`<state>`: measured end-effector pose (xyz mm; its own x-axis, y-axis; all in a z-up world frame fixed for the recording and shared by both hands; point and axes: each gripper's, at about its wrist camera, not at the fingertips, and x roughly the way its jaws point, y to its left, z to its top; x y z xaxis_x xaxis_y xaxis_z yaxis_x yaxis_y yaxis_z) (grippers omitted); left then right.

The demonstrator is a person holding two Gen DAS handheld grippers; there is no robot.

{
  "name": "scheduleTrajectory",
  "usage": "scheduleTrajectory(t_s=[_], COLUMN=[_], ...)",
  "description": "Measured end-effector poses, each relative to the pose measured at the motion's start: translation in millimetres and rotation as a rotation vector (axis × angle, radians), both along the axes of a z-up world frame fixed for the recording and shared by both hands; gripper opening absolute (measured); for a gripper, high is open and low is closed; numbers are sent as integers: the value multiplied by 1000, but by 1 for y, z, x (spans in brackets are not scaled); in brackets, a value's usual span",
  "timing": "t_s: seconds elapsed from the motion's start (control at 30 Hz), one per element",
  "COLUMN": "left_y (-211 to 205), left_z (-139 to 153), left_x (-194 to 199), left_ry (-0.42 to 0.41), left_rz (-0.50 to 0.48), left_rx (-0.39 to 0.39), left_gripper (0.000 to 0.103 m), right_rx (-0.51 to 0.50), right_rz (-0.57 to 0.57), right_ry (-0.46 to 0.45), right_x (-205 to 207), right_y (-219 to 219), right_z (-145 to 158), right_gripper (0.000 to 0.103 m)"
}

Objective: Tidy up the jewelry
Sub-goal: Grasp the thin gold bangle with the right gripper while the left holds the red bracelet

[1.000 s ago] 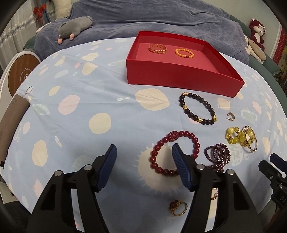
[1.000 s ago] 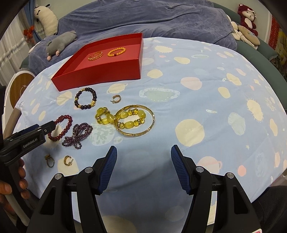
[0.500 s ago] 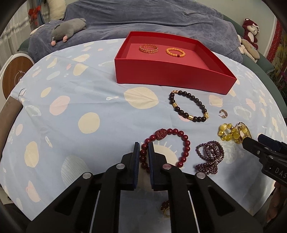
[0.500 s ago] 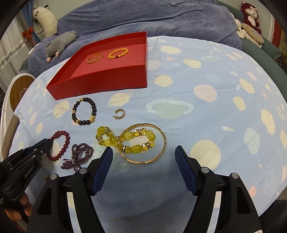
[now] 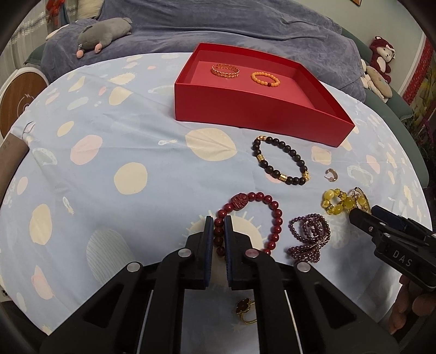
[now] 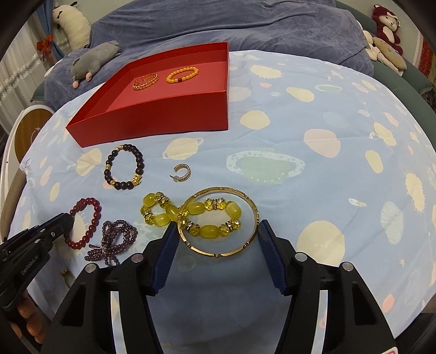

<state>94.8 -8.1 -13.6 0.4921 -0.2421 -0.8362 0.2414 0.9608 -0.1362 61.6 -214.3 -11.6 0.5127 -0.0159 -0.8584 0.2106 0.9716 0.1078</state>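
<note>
Round table under a pale blue cloth [image 5: 114, 141] with planets and dots, blue blanket [image 6: 218, 24] heaped behind, plush toys along the edge. Red tray [image 5: 245, 109] near the far side, already holding a gold chain bracelet [image 5: 225, 71] and an orange bead bracelet [image 5: 265, 79].

From the left wrist: left gripper [image 5: 218, 234] pinched tight on the near-left beads of the red bracelet [image 5: 272, 212], that bracelet lying flat on the cloth. Just right of it, a purple bead tangle [image 5: 309, 239]. Beyond, a dark bead bracelet [image 5: 283, 160] with gold spacers, between red bracelet and tray. Small hoop earring [image 5: 331, 174] off to its right. Only here: a gold ring with a red flower [image 5: 245, 310], seen between the gripper's arms. Yellow beads half hidden behind the other tool's tip.

From the right wrist: right gripper [image 6: 218, 231] closing, pads either side of the gold bangle [image 6: 218, 220], left pad at the rim, right pad a hair off, nothing squeezed as yet. Yellow bead bracelet [image 6: 190, 215] in a figure eight, one loop inside the bangle, the other spilling out left over its rim. Only here: the full bangle, and open cloth stretching right. Left tool's tip covering part of the red bracelet at lower left.
</note>
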Motion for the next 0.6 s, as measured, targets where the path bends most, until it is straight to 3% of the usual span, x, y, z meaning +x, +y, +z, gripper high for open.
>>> scheduleTrajectory(t_s=[0.03,0.07,0.1,0.23,0.33,0.37,0.4,0.5,0.6], left_y=[1,1,1,2,4,4,4,2,0], left_z=[1,2,3,5,3,3,3,2,-1], left_x=[-1,-2,-2,-5,-6,-6,-6,-5,-3], left_ry=[1,2,1,2,18,21,21,22,28], left_rz=[2,4,5,3,7,10,8,3,0], left_rx=[-7,-12,-15,-13,-22,-24,-28,-16,-24], left_gripper=[8,8,8,8,8,8,8,9,19], right_rx=[1,1,-2,-5,1,0,-10,-31,-30], right_rz=[2,11,16,16,-8,-19,-30,-32,-31], right_ry=[-6,-10,-5,3,-7,-18,-28,-12,7], right_x=[-2,-2,-3,-5,-9,-11,-12,-8,0], right_y=[1,2,3,4,1,-1,-2,-5,-9], right_z=[1,3,5,6,9,10,12,10,5], right_gripper=[51,32,19,18,42,59,66,67,67])
